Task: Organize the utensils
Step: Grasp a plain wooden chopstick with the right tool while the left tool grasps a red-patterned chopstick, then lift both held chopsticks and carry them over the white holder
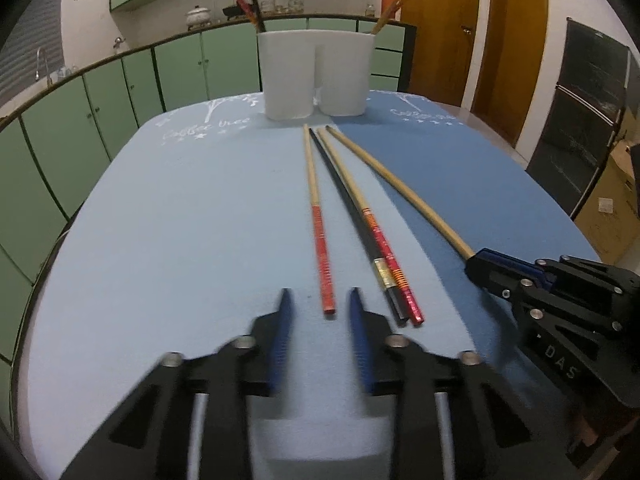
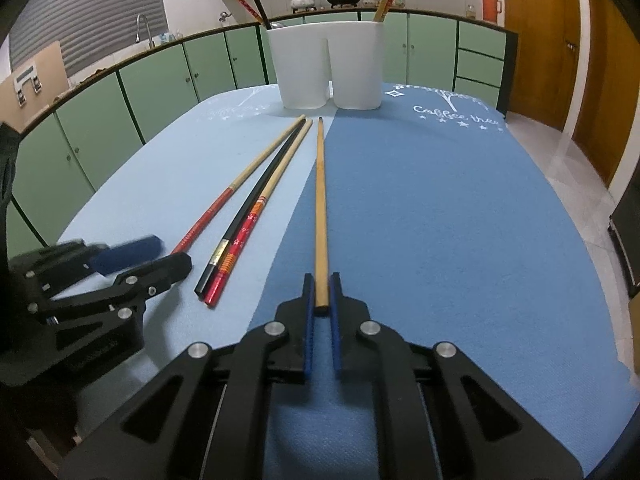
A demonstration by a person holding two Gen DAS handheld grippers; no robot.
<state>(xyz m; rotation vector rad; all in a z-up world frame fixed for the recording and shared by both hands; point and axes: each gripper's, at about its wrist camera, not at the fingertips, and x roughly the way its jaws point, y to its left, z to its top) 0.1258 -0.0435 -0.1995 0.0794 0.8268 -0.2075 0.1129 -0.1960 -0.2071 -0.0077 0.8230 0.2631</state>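
Right gripper [image 2: 321,292] clenched on plain wooden chopstick [image 2: 320,200], butt end only. Left gripper [image 1: 321,308] released, straddling red-handled chopstick [image 1: 320,232]; contact unclear, blurred. White holder [image 2: 326,66] far ahead of both tips. Risk: end grip may let the stick pivot and droop, missing the compartment.

chopsticks [image 2: 256,204]: four flat on cloth | holder [image 2: 326,66]: white, upright, beyond tips

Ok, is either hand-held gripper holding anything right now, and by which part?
The right hand-held gripper is shut on the plain wooden chopstick, gripping its near end. The left hand-held gripper is open and holds nothing.
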